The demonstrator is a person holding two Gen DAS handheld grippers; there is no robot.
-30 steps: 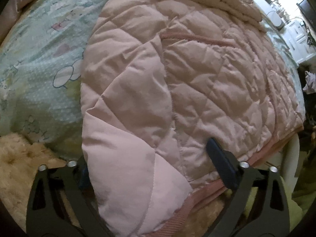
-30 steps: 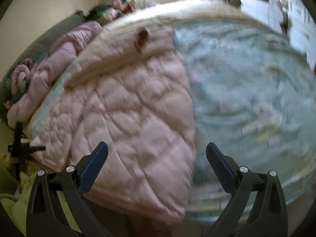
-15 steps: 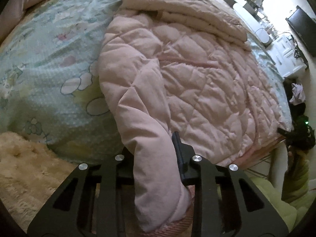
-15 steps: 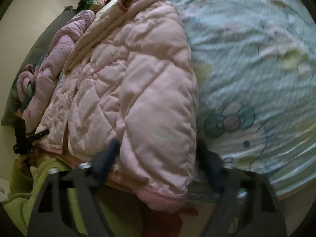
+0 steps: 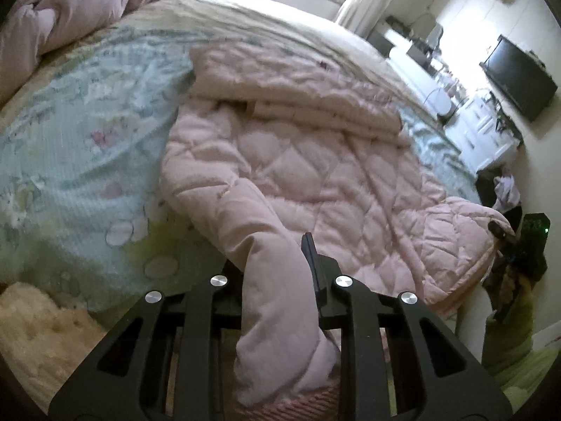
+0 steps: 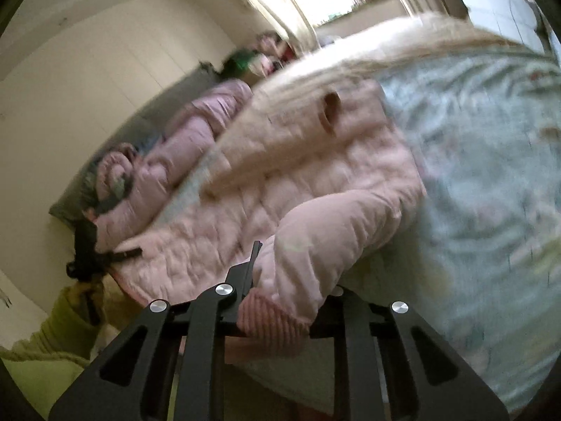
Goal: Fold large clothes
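A pink quilted jacket (image 5: 315, 175) lies spread on the bed, its ribbed hem toward me. My left gripper (image 5: 277, 263) is shut on the jacket's near left hem corner, which bunches up between the fingers. In the right wrist view the same jacket (image 6: 298, 182) shows blurred. My right gripper (image 6: 291, 273) is shut on its other hem corner, with the ribbed pink cuff edge (image 6: 273, 319) hanging out below. Both corners are lifted off the bed. The right gripper also shows at the far right of the left wrist view (image 5: 505, 242).
The bed has a pale green printed sheet (image 5: 70, 161). A second pink padded garment (image 5: 70, 10) lies along the bed's far left. A beige fluffy rug (image 5: 31, 326) is below left. A TV (image 5: 519, 77) and white cabinets stand at right.
Both grippers were open over the hem a second ago. They closed on the two hem corners and have lifted them, pulling the hem up and toward me.
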